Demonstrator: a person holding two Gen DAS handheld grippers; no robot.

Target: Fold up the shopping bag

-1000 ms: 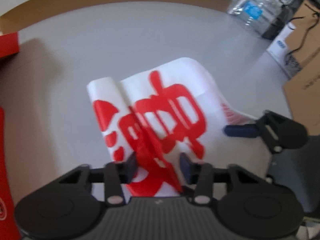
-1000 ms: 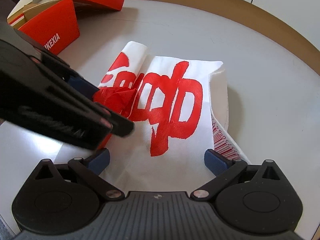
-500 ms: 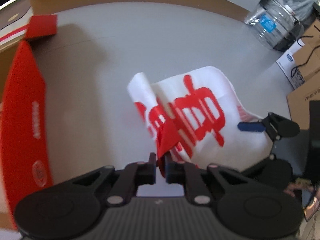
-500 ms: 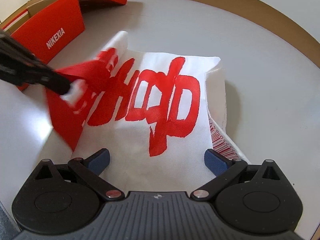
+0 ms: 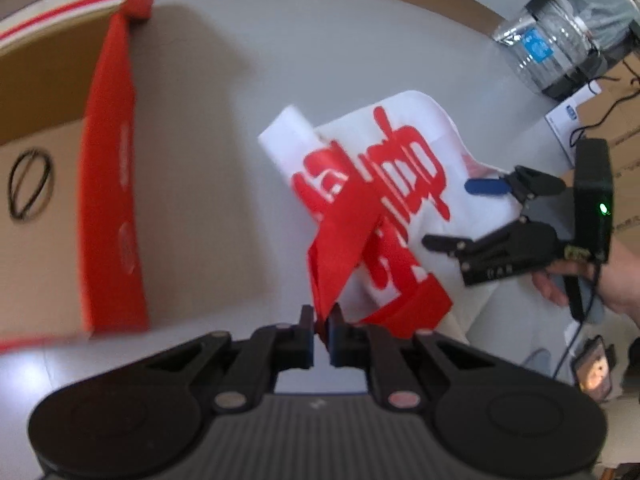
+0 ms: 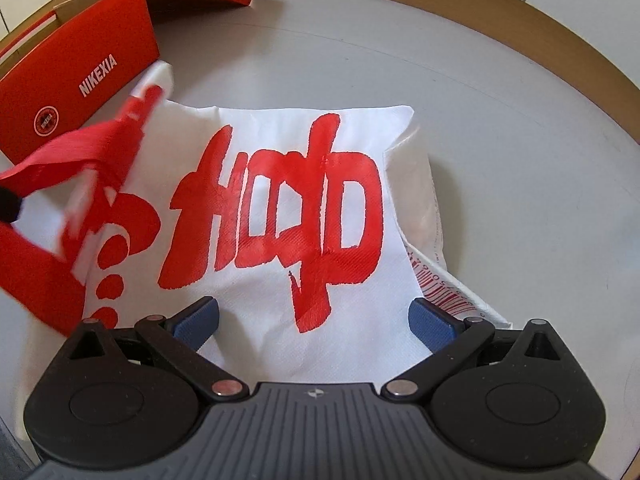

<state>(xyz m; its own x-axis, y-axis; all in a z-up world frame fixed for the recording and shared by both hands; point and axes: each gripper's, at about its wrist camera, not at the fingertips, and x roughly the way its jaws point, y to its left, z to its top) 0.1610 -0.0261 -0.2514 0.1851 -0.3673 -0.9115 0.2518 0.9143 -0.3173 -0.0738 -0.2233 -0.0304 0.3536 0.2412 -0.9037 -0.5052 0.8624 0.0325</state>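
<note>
Nearest, the left claw point(image 5: 321, 334) is clenched on the red handle point(image 5: 344, 248) of the shopping bag point(image 6: 304, 216), lifting the strap off the cloth; the right claw point(image 6: 314, 320) stands released, jaws spread wide over the bag's near edge; the bag lies flat on the grey worktop point(image 6: 500, 128); far left sits a red box point(image 6: 76, 80).

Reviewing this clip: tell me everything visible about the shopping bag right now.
The shopping bag is white, woven-looking fabric with large red brush lettering and a red barcode print along one side. It lies mostly flat but rumpled on the grey table, one corner near the red shoebox. Its red strap handle is lifted off it, pinched in the left gripper. The open right gripper straddles the near edge.
</note>
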